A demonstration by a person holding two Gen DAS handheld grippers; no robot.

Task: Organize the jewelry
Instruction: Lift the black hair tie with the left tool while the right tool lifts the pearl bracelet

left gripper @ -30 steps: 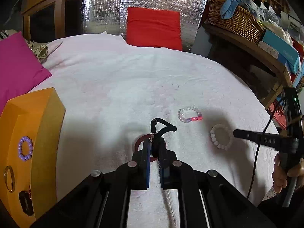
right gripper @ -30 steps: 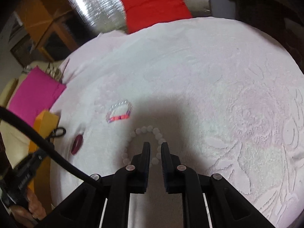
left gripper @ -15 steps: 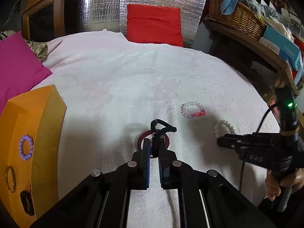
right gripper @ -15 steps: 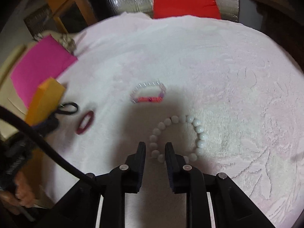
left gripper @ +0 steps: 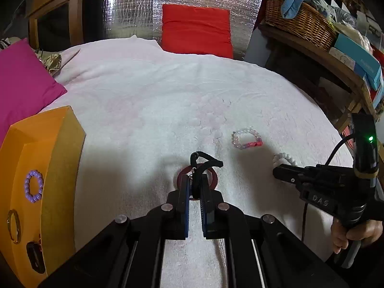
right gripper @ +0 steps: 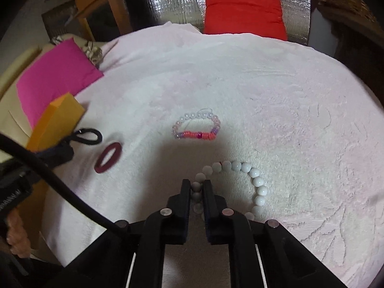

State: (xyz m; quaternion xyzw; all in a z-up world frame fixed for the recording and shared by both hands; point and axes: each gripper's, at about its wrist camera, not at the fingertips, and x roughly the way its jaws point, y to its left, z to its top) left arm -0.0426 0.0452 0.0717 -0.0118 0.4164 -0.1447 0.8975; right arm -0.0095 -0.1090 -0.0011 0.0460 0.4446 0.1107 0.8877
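The right gripper (right gripper: 197, 187) fingers straddled the white bead bracelet (right gripper: 258, 187) at its near-left arc, closed on one bead; the left gripper (left gripper: 195, 182) pinched the black loop (left gripper: 204, 159)

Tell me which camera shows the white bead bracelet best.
The right wrist view. The white bead bracelet lies close below the lens on the towel, most beads distinct, its near side between the right gripper fingers. In the left wrist view only a short arc of it shows beyond the right gripper.
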